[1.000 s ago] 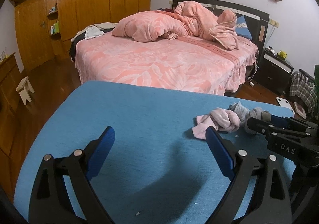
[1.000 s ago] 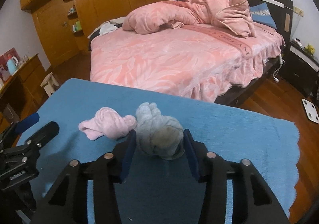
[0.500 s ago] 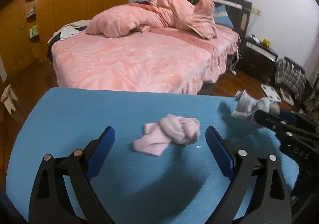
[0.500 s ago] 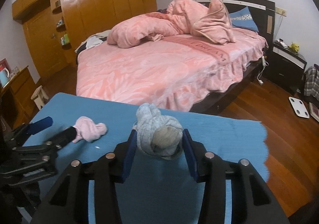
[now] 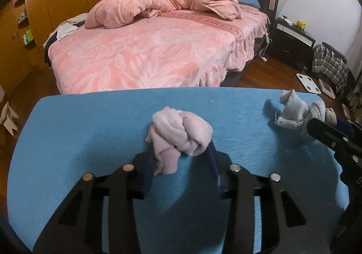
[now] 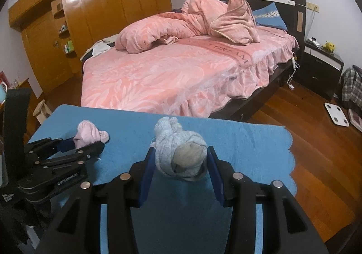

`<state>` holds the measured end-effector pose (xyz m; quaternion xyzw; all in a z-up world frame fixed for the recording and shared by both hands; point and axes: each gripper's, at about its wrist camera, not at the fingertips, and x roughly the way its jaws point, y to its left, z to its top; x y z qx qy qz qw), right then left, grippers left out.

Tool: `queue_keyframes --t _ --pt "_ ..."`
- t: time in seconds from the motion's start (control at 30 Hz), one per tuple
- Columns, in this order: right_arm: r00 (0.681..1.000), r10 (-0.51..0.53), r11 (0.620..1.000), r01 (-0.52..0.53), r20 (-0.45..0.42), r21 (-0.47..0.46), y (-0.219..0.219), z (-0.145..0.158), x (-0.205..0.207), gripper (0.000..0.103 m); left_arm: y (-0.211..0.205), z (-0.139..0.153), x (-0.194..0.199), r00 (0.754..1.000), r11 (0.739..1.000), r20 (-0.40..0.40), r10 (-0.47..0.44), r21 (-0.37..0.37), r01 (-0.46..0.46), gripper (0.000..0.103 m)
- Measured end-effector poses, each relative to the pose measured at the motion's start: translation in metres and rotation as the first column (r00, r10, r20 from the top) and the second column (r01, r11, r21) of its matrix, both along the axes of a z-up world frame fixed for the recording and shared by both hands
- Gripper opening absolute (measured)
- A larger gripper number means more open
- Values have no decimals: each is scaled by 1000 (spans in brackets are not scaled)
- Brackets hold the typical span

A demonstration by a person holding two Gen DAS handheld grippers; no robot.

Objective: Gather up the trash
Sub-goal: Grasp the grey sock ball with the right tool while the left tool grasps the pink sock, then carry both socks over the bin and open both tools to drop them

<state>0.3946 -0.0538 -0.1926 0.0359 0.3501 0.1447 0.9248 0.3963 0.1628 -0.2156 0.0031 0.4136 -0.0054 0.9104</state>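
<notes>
Pink sock bundle (image 5: 181,135) sits mid-table on the blue cloth (image 5: 90,131), well clear of every edge. Left gripper (image 5: 181,163): jaws have just been closing, pads now against the bundle's sides. Right gripper (image 6: 179,164) clamps the grey sock bundle (image 6: 178,152) at 3 o'clock, near the cloth's right edge; bare cloth lies at 9 o'clock.

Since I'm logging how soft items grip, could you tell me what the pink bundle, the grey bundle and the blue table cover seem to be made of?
Pink bundle: apparently soft fleecy knit, matte and fuzzy, knotted into rounded folds.
Grey bundle: ribbed knit fabric, likely socks; fine ribs and a loose thread show.
Blue table cover: woven cloth, matte, with a fine streaky weave and a scalloped edge.
</notes>
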Motion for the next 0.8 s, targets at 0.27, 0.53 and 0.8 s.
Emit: queue_keyframes --t 0.27,0.53,0.8 --pt "1000 15 1000 -15 23 2 1 12 -25 45 -4 22 -26 995 999 98 -15 -42 19 34" --pt "999 3 999 -5 44 52 -12 31 -54 45 -10 50 -72 987 997 160 22 -73 -10 34" --pt "997 -11 996 4 78 86 -31 57 -94 45 -16 75 -119 979 997 197 44 -68 -31 34"
